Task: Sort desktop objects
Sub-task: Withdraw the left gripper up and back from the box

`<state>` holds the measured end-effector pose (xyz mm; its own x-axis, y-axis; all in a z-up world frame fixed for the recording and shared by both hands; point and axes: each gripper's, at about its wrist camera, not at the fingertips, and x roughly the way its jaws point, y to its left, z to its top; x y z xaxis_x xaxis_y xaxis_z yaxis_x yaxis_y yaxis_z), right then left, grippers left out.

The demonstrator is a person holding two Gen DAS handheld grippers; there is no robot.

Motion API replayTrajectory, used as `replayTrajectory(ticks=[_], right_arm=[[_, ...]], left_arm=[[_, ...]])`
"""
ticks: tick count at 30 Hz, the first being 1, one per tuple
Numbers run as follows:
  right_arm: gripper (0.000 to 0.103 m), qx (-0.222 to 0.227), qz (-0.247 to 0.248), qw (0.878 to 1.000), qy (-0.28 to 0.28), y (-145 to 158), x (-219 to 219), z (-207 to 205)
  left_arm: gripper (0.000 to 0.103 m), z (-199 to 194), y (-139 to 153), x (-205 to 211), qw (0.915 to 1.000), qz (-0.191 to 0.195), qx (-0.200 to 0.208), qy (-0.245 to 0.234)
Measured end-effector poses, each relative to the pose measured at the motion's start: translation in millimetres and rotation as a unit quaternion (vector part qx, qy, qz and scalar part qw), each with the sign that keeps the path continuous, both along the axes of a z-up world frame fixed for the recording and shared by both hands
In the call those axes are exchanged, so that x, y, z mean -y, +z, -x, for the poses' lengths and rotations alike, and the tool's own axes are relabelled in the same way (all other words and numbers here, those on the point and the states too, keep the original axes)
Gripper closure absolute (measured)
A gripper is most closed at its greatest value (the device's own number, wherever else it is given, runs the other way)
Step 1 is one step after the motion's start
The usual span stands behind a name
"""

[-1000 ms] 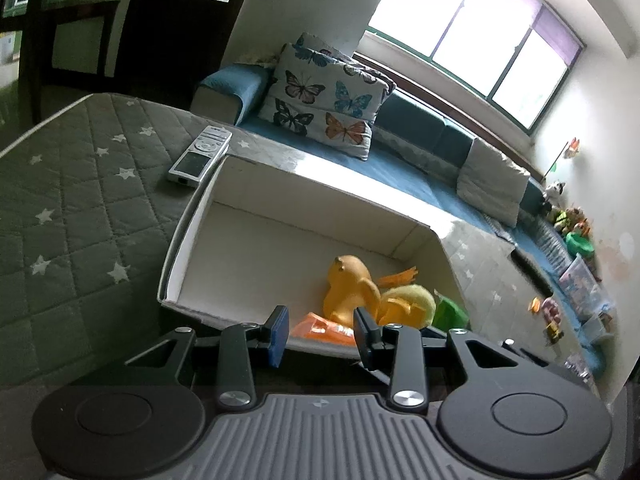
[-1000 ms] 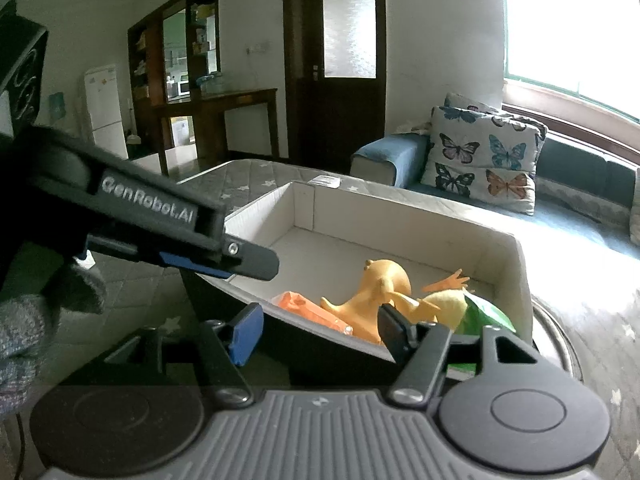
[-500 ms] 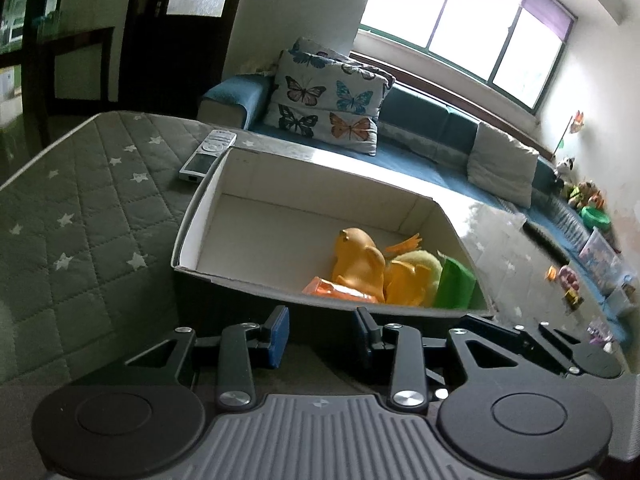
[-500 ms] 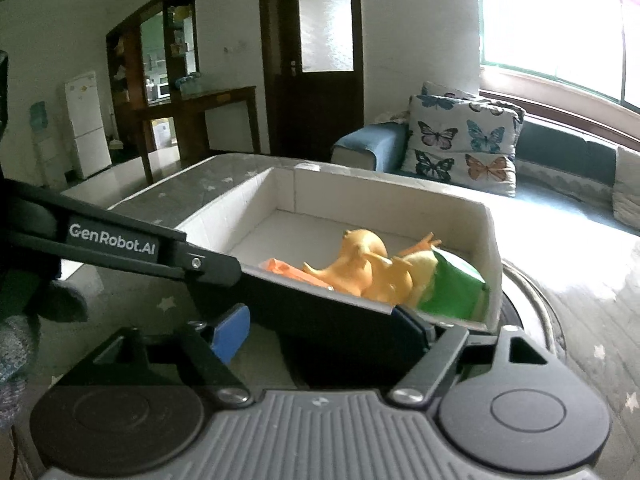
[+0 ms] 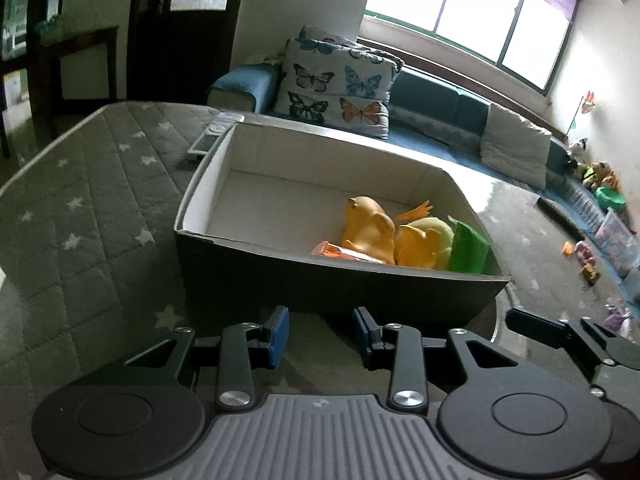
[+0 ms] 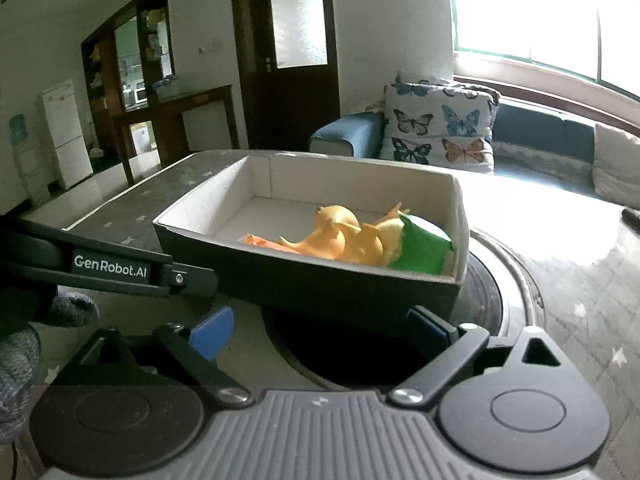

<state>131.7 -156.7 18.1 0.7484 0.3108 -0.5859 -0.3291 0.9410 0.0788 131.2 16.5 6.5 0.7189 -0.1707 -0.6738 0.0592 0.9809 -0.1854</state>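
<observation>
A dark cardboard box (image 5: 280, 272) with a white inside stands on the grey star-quilted table (image 5: 80, 208). It holds a yellow rubber duck (image 5: 368, 228), an orange packet (image 5: 340, 251) and a green packet (image 5: 468, 248) at its right end. The box (image 6: 320, 280), duck (image 6: 336, 236) and green packet (image 6: 420, 252) also show in the right wrist view. My left gripper (image 5: 320, 336) is open and empty, just short of the box's near wall. My right gripper (image 6: 320, 328) is open wide and empty, low before the box's near right corner.
A remote control (image 5: 212, 136) lies on the table behind the box's far left corner. A round dark disc with a metal rim (image 6: 504, 280) lies under the box's right end. A sofa with a butterfly cushion (image 5: 336, 88) stands beyond the table. Toys (image 5: 584, 256) lie on the floor at right.
Both grippers have drawn back and down from over the box to in front of its near wall. Both stay open and empty. The box's contents have not moved.
</observation>
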Motion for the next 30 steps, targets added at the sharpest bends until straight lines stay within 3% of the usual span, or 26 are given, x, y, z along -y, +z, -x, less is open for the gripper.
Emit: replayTrajectory(ticks=[9, 30], right_arm=[[0.003, -0.012, -0.003, 1.000, -0.014, -8, 5, 5], [0.000, -0.022, -0.005, 0.999, -0.024, -8, 6, 9]], left_arm=[[0.065, 1, 1, 7, 0.9981, -0.056, 0.022, 0.013], [0.065, 10, -4, 29, 0.9959, -0.085, 0.032, -0.009]])
